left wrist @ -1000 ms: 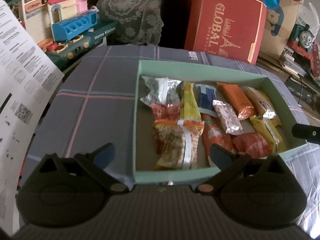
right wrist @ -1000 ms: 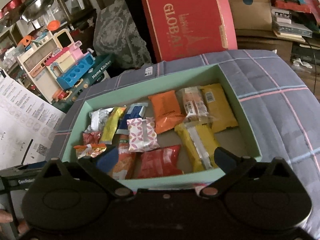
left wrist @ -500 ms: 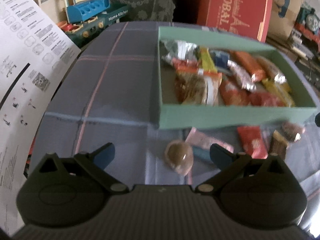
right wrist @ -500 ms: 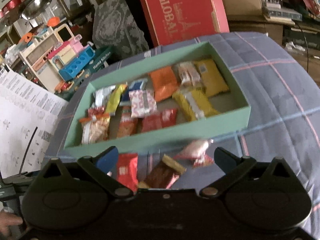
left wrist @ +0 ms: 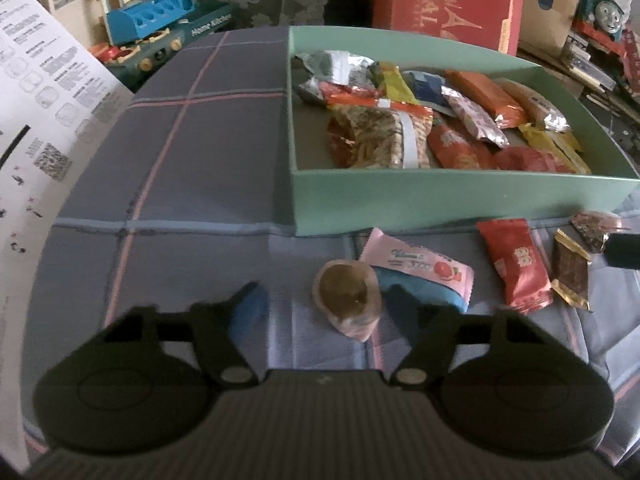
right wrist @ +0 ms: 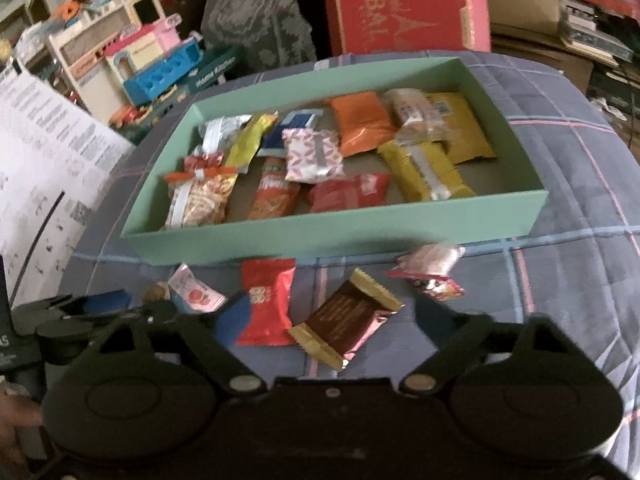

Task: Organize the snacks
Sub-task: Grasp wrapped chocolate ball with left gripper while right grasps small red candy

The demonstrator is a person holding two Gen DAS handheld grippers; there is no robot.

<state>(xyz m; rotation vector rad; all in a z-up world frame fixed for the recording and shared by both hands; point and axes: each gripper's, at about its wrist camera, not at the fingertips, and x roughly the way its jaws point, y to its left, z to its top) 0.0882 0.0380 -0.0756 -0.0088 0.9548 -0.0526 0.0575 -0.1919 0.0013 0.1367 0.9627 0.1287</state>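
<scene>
cluttered room all around, toy kitchen set point(left wrist: 156, 20) and a big red cardboard box with gold lettering point(right wrist: 404, 4) at the back, and up front a counter under a blue-grey plaid cloth with pink lines point(left wrist: 168, 152). on it sits a shallow mint-green cardboard tray point(right wrist: 332, 236), long axis running left to right in the right wrist view, already holding a bunch of snack packets.

loose snacks lie on the cloth just in front of the tray's near wall. the round brownish snack in clear wrap point(left wrist: 347, 298) lies with its pinched end pointing toward the left tool point(left wrist: 324, 300). just beside it, a flat pink sachet with a tomato-like print point(left wrist: 418, 268) runs diagonally, away-left to near-right. the red pillow-shaped packet point(right wrist: 266, 300) has its long axis running roughly away from the camera, crimped ends toward and away from the tray. the dark brown bar with gold ends point(right wrist: 346, 316) lies on a diagonal, and a small crinkly pink and red packet point(right wrist: 430, 270) sits near the tray wall, blurry.

left tool is tipped steeply down at the cloth, jaws closing, the round snack sitting between the blue pads but not pinched. right tool point(right wrist: 324, 316) is angled down too, jaws closing with the red packet and brown bar in the gap, nothing gripped. a bit of hand point(right wrist: 16, 420) shows at the lower left edge of the right wrist view.
</scene>
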